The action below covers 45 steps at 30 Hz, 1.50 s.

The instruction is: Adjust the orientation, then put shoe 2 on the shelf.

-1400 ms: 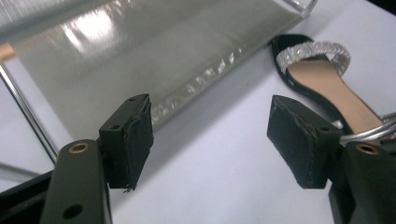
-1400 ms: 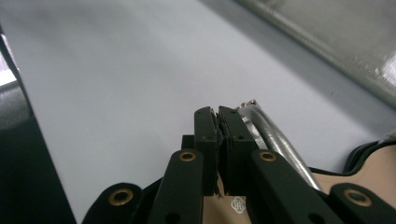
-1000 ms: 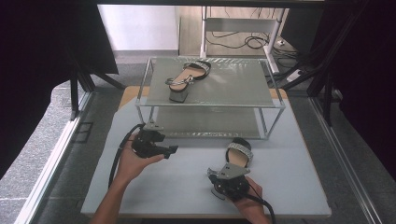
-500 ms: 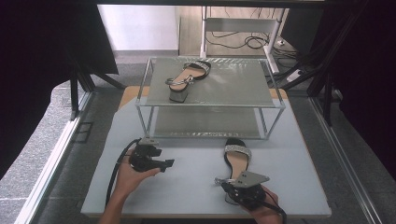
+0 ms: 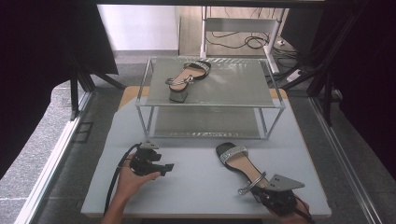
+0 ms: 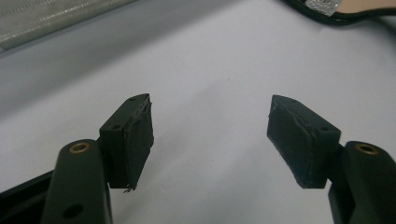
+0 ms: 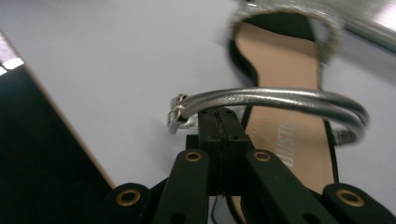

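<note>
My right gripper (image 7: pixel 219 122) has its two black jaws pressed flat together, with the rounded silver leather ankle strap (image 7: pixel 275 100) of the black-and-tan block-heeled sandal (image 5: pixel 241 166) lying across their tips. I cannot tell whether a fold of the strap is pinched between them or merely rests on top. A small metal buckle (image 7: pixel 176 114) sits at the strap's end just left of the jaws. Beyond the strap runs the smooth tan insole, printed with dark lettering, and past it a glittery silver toe band (image 7: pixel 280 10) arches over the front.

From above, my right gripper (image 5: pixel 272 196) sits at the front right corner of the pale grey matte table (image 5: pixel 196 172), with its grey three-cornered plate on top. The sandal stretches from it toward the middle of the table, toe pointing at the rack.

My left gripper (image 6: pixel 210 135) stands wide open with nothing between the jaws; its rough black rubbery pads (image 6: pixel 140 133) hang over bare table. In the high view it (image 5: pixel 156 167) lies near the front left part of the table, held in my hand (image 5: pixel 132 179), well apart from the sandal.

Toward the far edge stands a two-tier rack of thin metal rods and grey mesh shelves (image 5: pixel 261 91). On the left part of its top shelf rests a matching second sandal (image 5: pixel 186 77).
</note>
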Each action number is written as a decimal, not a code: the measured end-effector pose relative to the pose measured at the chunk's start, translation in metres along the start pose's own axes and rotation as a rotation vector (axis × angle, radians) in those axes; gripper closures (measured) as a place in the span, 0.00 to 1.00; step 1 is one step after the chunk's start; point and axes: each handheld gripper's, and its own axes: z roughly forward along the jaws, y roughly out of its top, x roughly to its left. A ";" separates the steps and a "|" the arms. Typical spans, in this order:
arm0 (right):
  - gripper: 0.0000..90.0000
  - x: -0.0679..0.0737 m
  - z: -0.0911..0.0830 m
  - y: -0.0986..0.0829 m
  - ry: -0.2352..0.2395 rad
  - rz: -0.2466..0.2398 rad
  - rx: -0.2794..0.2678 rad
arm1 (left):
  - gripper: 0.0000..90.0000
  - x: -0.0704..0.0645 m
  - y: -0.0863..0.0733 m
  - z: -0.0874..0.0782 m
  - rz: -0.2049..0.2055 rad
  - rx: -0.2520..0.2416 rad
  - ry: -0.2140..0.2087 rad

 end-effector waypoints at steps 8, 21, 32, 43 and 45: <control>0.90 -0.015 -0.009 -0.006 -0.001 0.038 -0.013 | 0.35 0.001 -0.005 0.001 -0.009 0.002 -0.001; 0.56 -0.027 -0.054 0.022 -0.026 0.038 -0.140 | 0.35 0.000 -0.008 -0.003 -0.020 -0.005 0.012; 0.50 -0.053 -0.013 0.064 0.035 0.026 0.008 | 0.35 0.004 -0.012 -0.001 -0.018 0.003 0.002; 0.39 -0.062 0.032 0.069 0.043 0.019 0.233 | 0.35 0.002 -0.013 -0.001 -0.016 0.014 -0.001; 0.37 -0.061 0.037 0.069 0.041 0.016 0.259 | 0.34 0.002 -0.013 0.000 -0.009 0.018 -0.002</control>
